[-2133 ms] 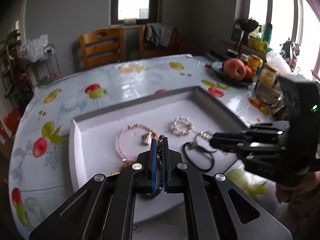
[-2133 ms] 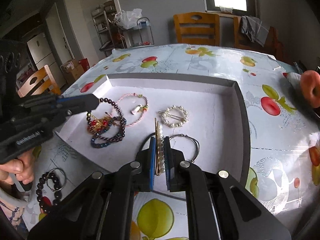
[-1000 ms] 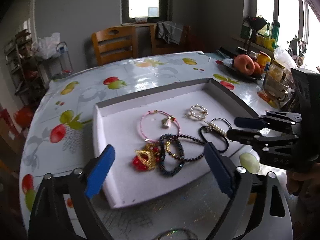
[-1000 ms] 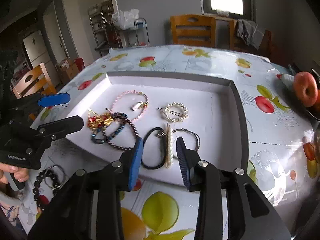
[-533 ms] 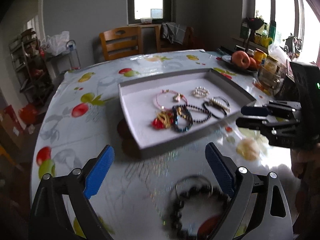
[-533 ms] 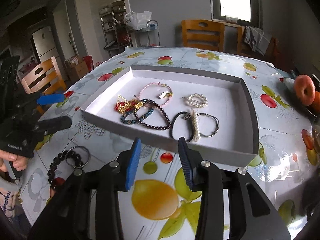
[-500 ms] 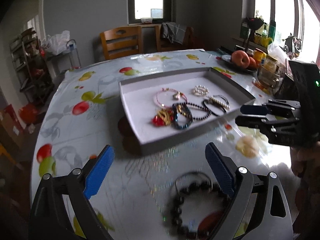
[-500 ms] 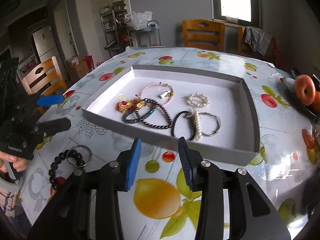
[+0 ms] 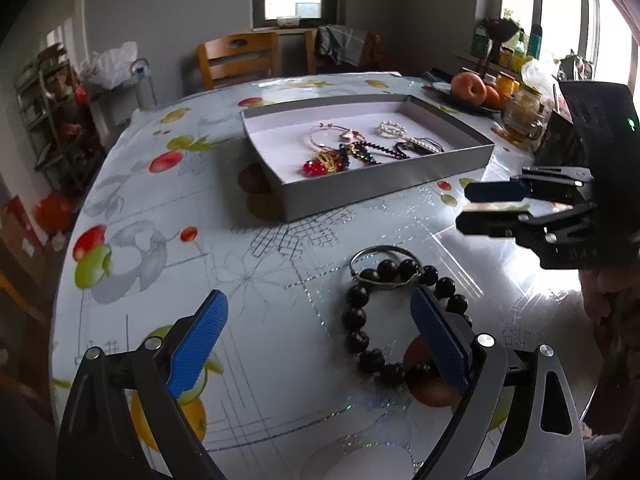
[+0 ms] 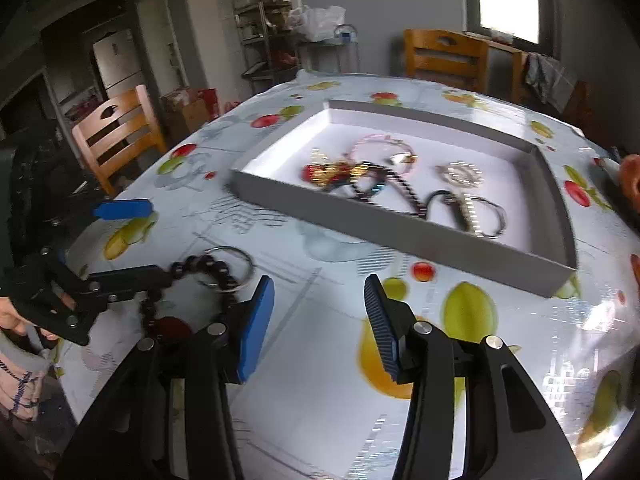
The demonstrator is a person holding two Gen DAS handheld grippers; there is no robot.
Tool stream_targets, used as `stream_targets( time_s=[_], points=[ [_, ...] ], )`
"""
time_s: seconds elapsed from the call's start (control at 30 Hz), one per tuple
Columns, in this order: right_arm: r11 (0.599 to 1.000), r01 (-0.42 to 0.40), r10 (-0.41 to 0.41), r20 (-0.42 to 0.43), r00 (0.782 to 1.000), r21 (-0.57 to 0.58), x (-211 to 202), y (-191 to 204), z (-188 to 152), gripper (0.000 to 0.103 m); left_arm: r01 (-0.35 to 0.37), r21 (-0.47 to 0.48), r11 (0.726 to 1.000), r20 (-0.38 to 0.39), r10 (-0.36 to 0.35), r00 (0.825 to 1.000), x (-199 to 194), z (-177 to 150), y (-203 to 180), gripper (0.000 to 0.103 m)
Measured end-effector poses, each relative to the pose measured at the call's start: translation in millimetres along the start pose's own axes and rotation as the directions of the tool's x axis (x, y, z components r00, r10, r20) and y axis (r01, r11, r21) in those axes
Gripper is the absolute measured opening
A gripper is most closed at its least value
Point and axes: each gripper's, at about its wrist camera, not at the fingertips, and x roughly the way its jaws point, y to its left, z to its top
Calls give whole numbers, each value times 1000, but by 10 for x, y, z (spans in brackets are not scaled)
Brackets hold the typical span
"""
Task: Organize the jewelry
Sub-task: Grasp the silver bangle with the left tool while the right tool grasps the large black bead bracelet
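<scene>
Both grippers had drawn back from the grey tray (image 9: 384,190) toward the near edge of the worktop (image 9: 168,240), so the tray that had filled each view now sat well beyond them. The left gripper (image 9: 316,340) had its fingers spread wide with nothing between the pads, and the right gripper (image 10: 318,320) had just been opening its fingers, which also stood apart and empty. That suggested the pieces already lying in the tray were finished with and the next item was the black bead bracelet (image 9: 394,316), lying flat on the worktop outside the tray, just ahead of the left gripper and partly behind its right finger. A thin metal ring (image 9: 384,264) overlapped its far side. As a closed loop the bracelet pointed nowhere in particular; its slightly longer span seemed to run from near to far in the left wrist view.
</scene>
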Motion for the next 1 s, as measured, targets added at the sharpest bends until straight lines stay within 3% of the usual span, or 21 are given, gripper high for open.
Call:
stream_targets(
  time_s=[0.17,0.47,0.77,0.83,0.9,1.0],
  points=[
    [999,-29,28,-32,999,-45,63,223,-23,47,2,2,1000,-2,-2,1000,-9,-5,6,92],
    [997,-47,42,-72,997,-58,90,275,-122,47,8,140,990,-29,-4,1000,111,61,-295,91],
    [999,-24,23,-46,999,-28,-12,145,-133,47,7,247,969,-63,8,998,306,111,-451,52],
    [999,-23,22,-46,999,-23,-22,119,-140,47,24,242,970,-66,-8,998,319,119,-451,40],
    [999,-24,23,-49,999,-23,-22,114,-138,47,39,225,974,-64,-25,998,317,130,-416,21],
    [999,-29,28,-53,998,-25,-5,141,-140,47,59,190,980,-47,-52,998,284,151,-349,13]
  ],
)
